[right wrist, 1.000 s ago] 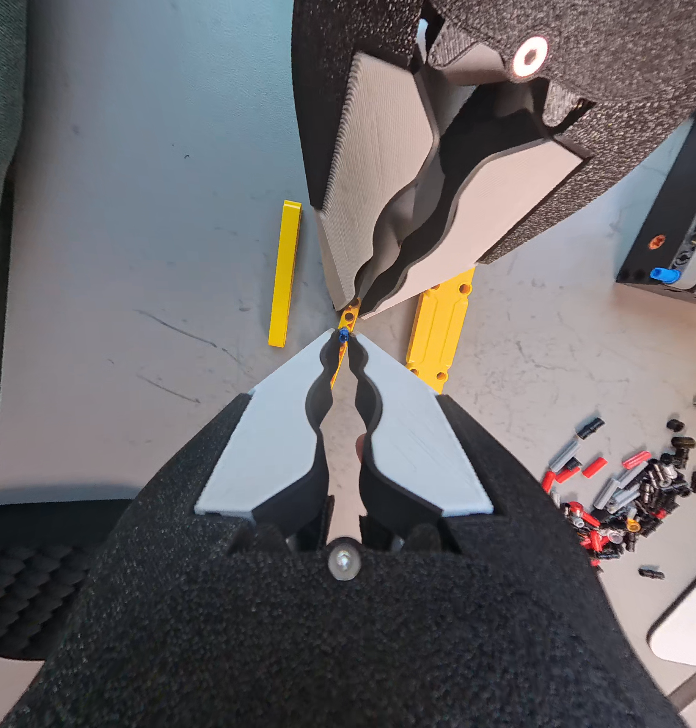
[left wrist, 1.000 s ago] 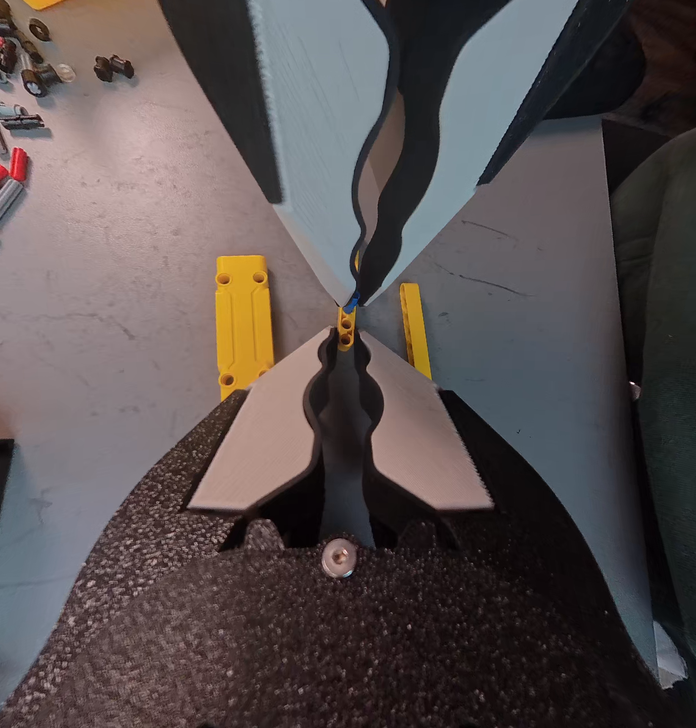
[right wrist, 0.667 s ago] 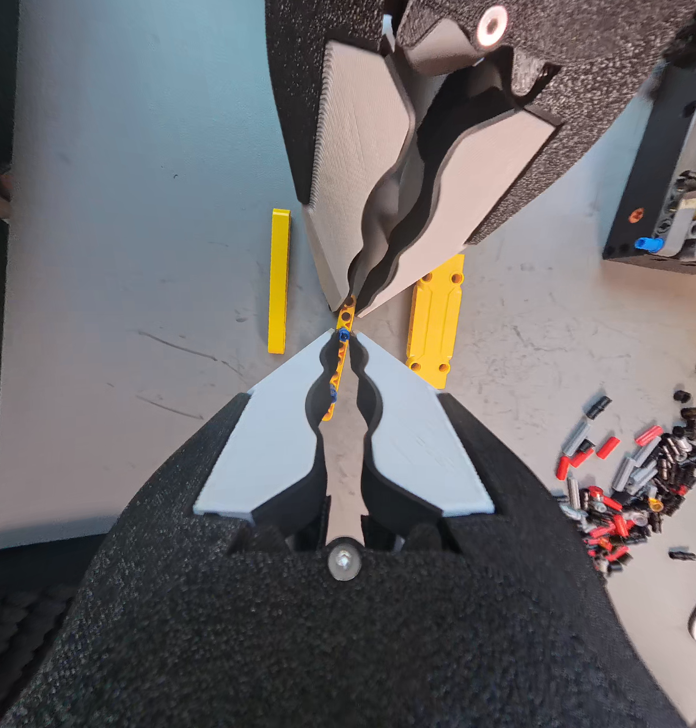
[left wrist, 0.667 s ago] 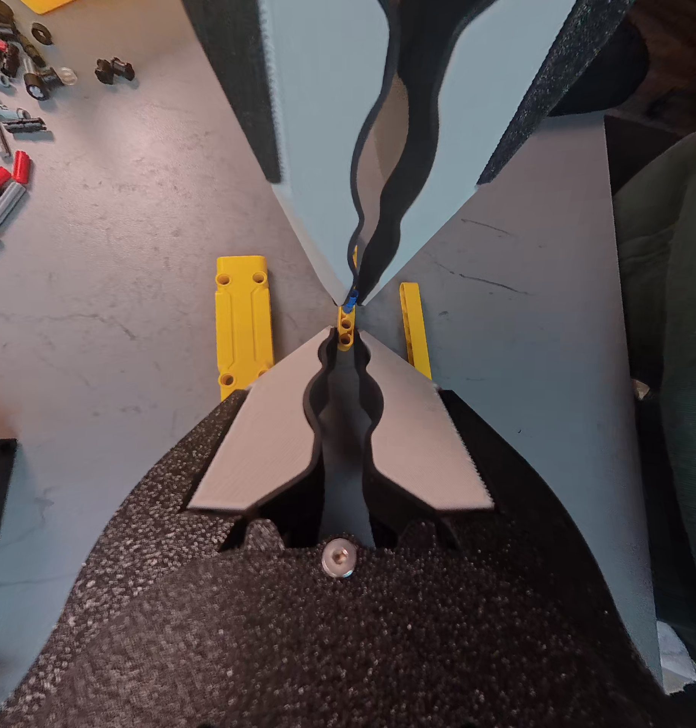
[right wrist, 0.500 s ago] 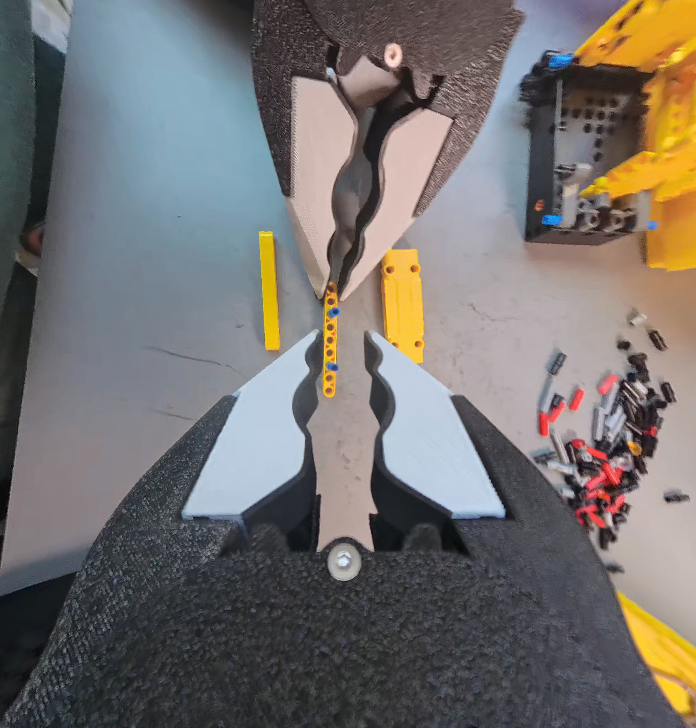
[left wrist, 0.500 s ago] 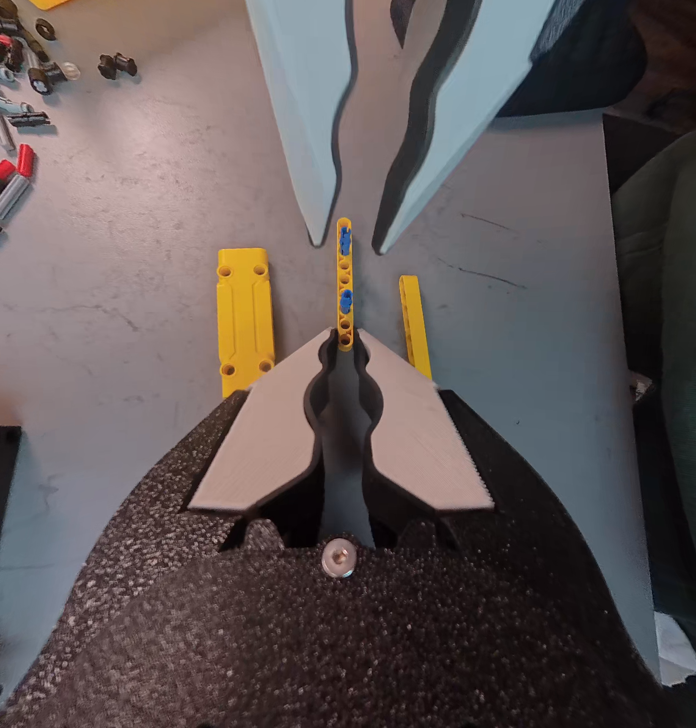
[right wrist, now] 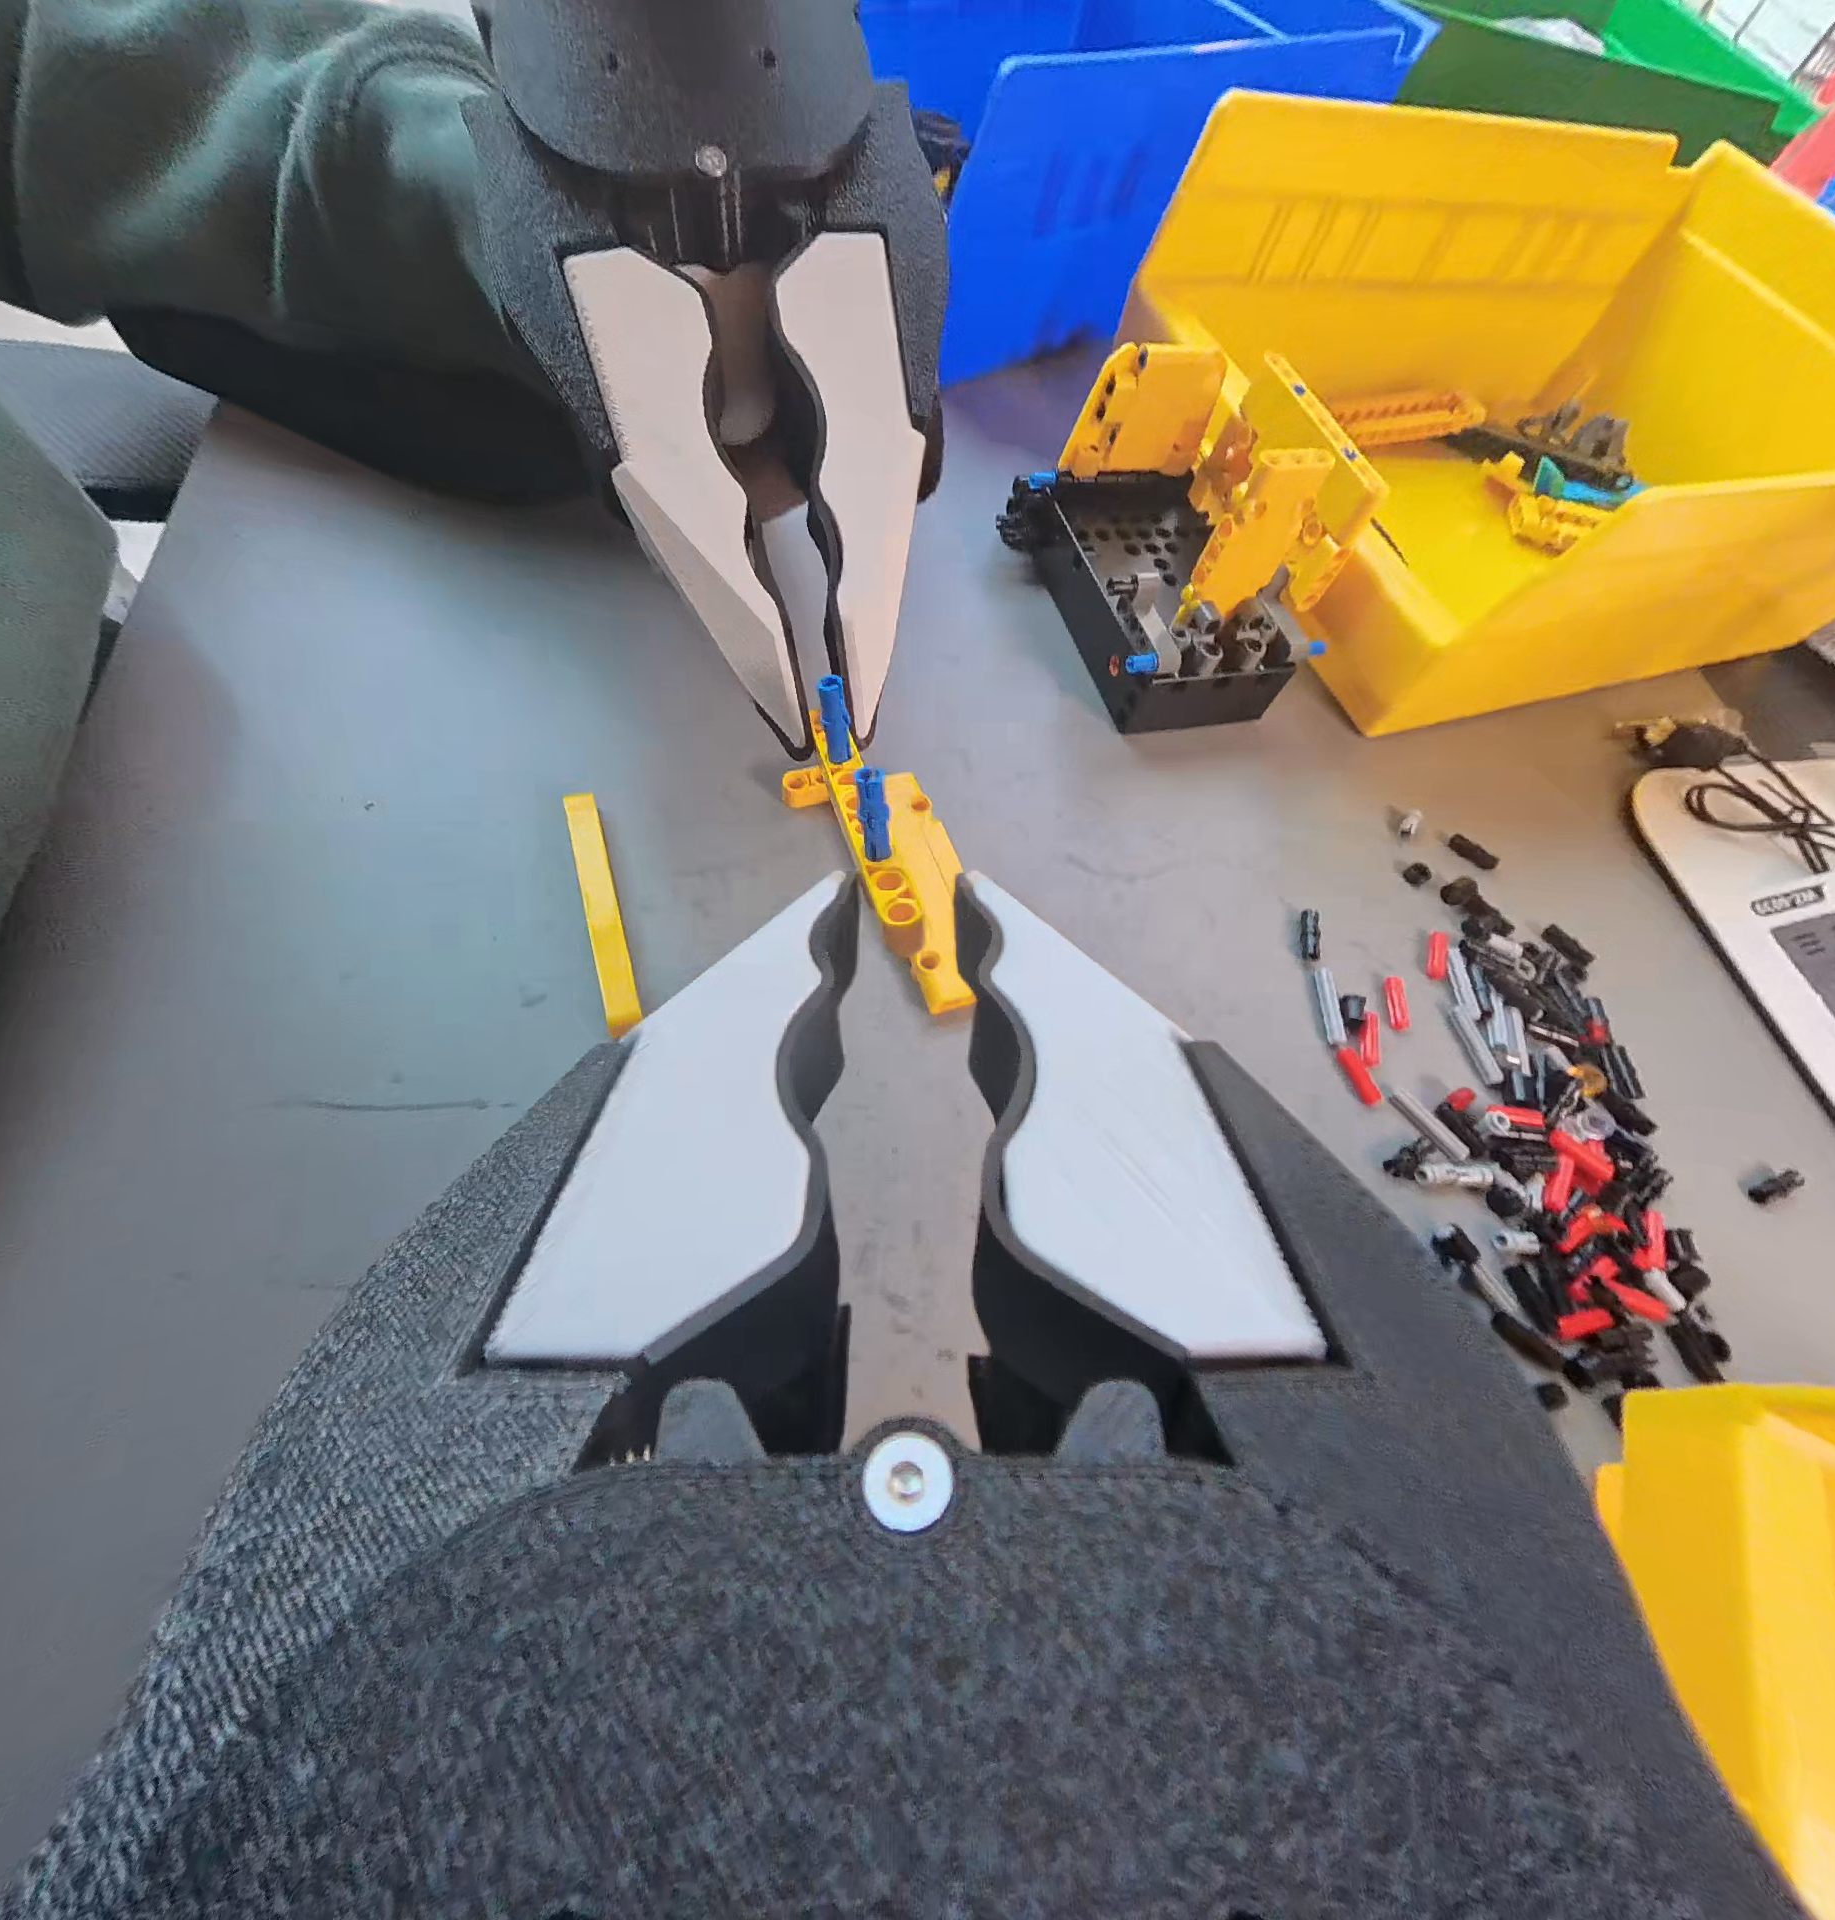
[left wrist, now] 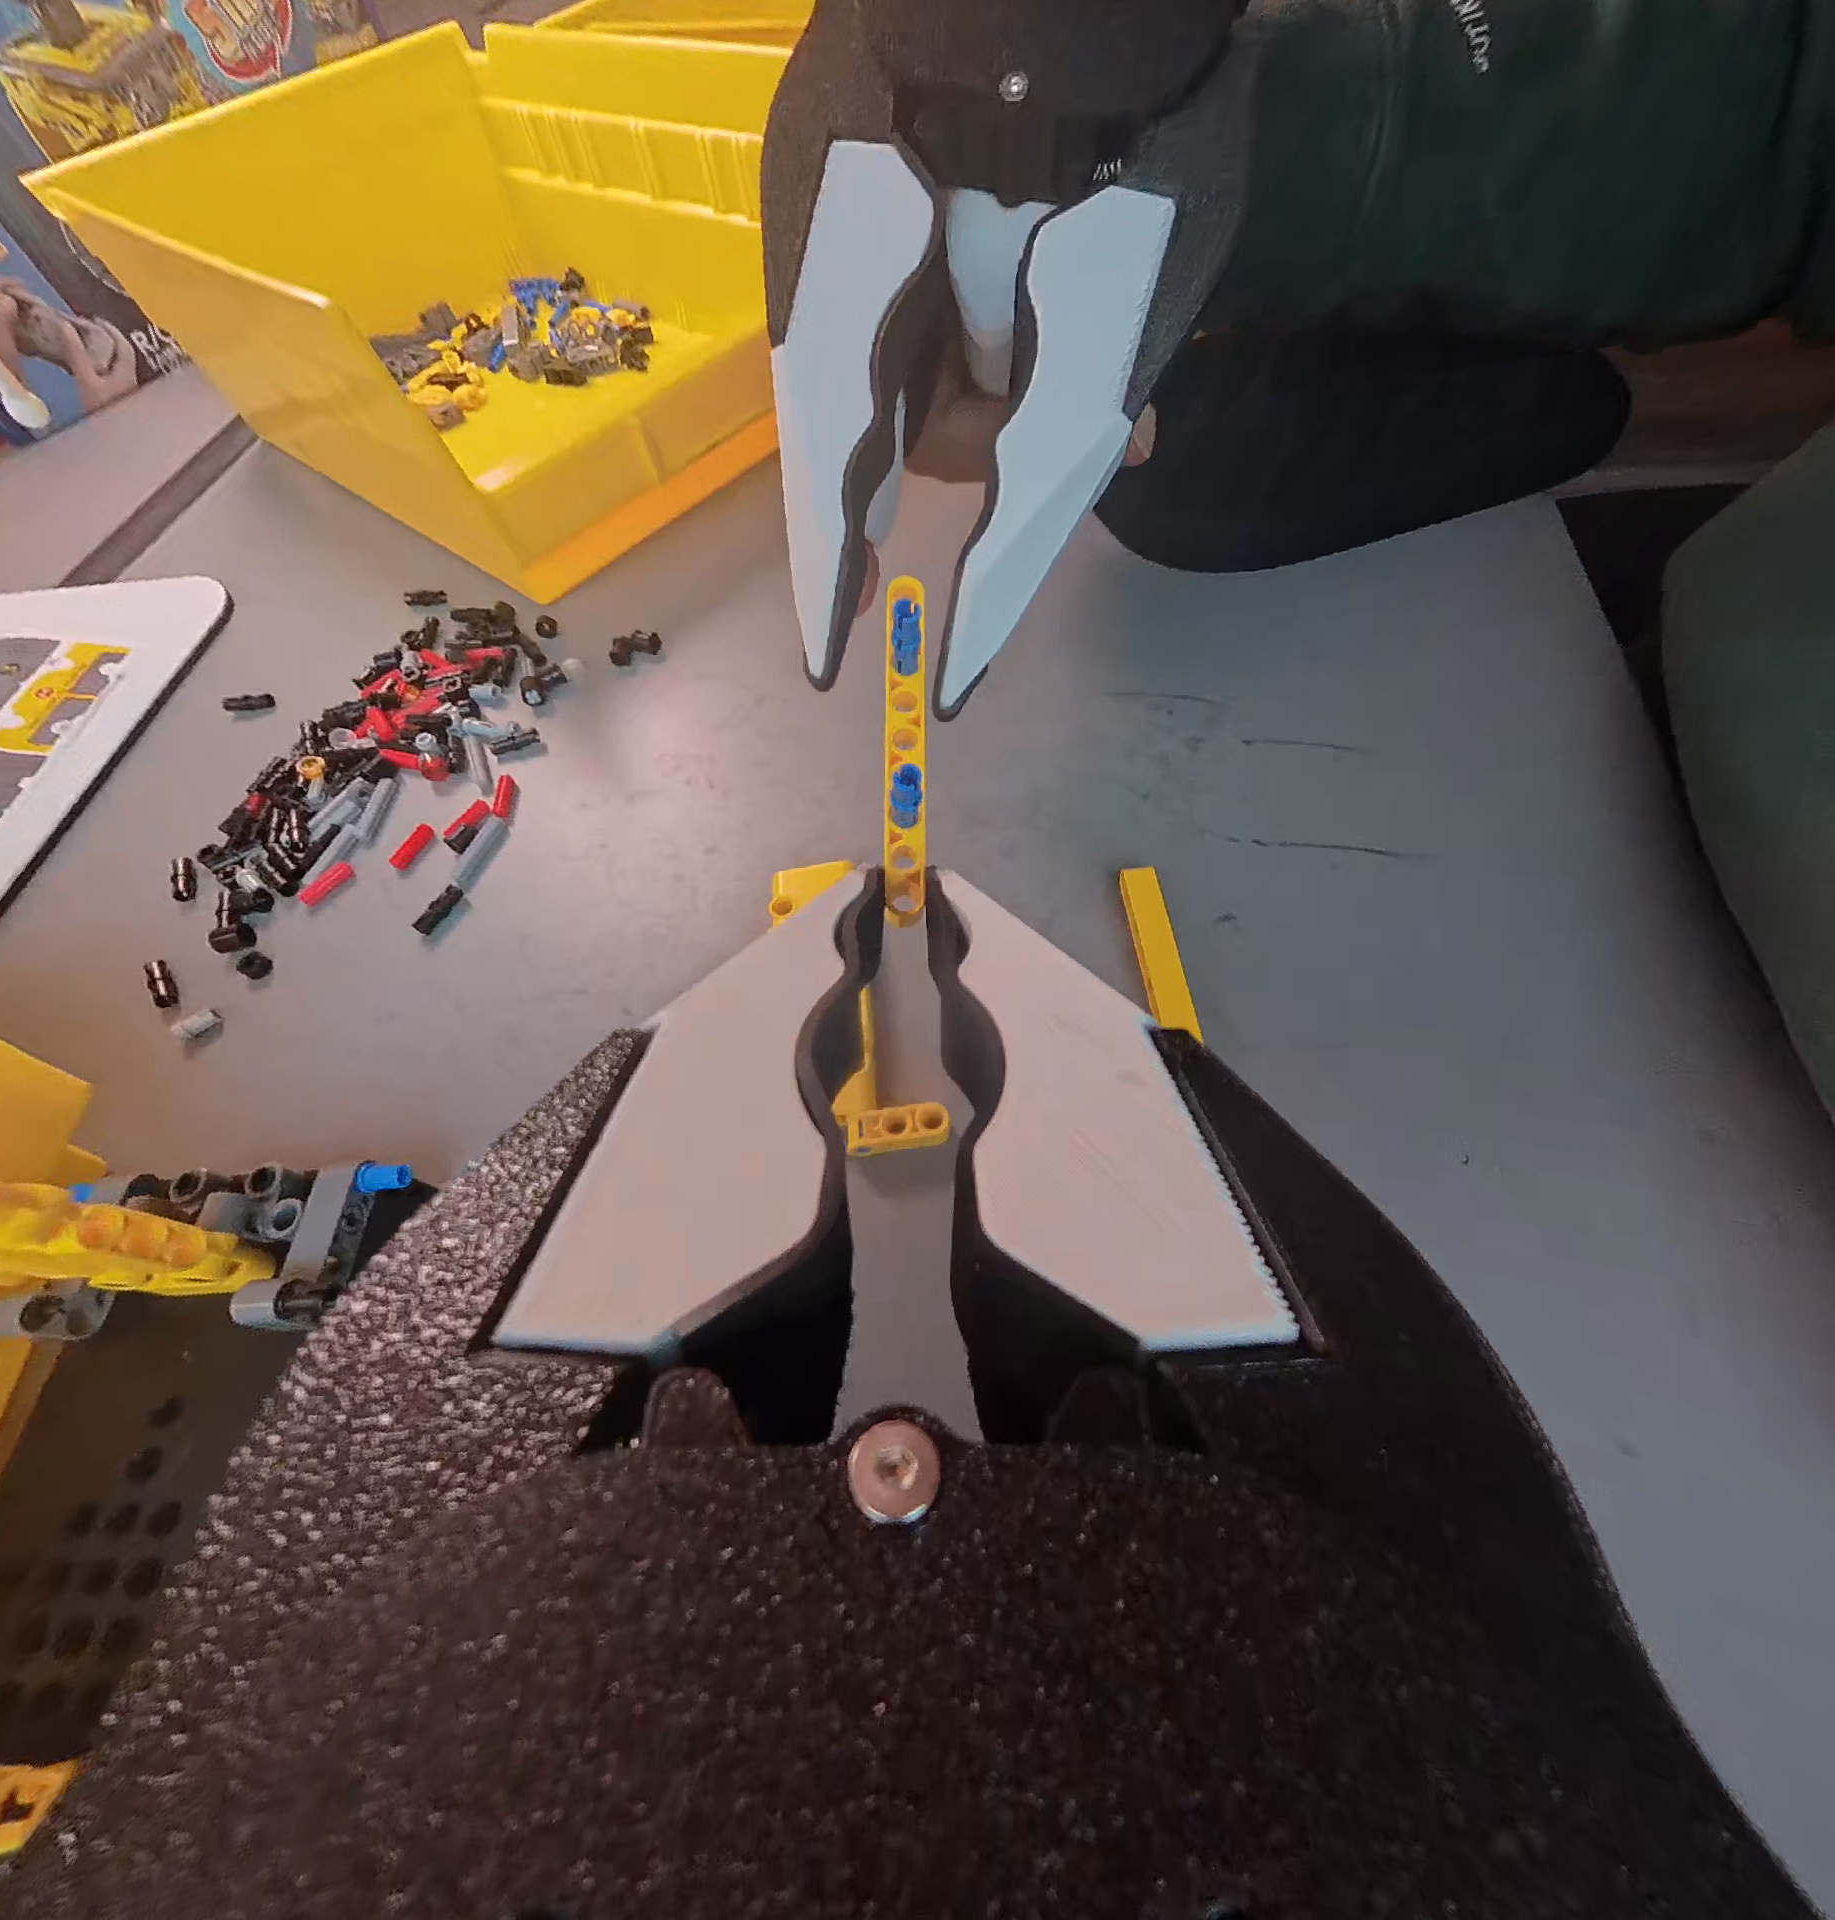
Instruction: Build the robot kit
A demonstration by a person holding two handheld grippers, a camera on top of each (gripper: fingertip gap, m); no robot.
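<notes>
While left gripper (left wrist: 905,883) pinches slim holed yellow beam (left wrist: 905,727) (blue pins), right gripper (right wrist: 905,894) gapes.

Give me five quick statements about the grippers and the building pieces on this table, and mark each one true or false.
1. The left gripper is shut on one end of the thin yellow beam. True.
2. The right gripper is shut on the beam's other end. False: it is open, its fingers apart on either side of the beam.
3. Two blue pins sit in the beam's holes. True.
4. The loose pile of small pins is all yellow. False: it is mostly black, red and grey.
5. A yellow bin stands on the grey table. True.
</notes>
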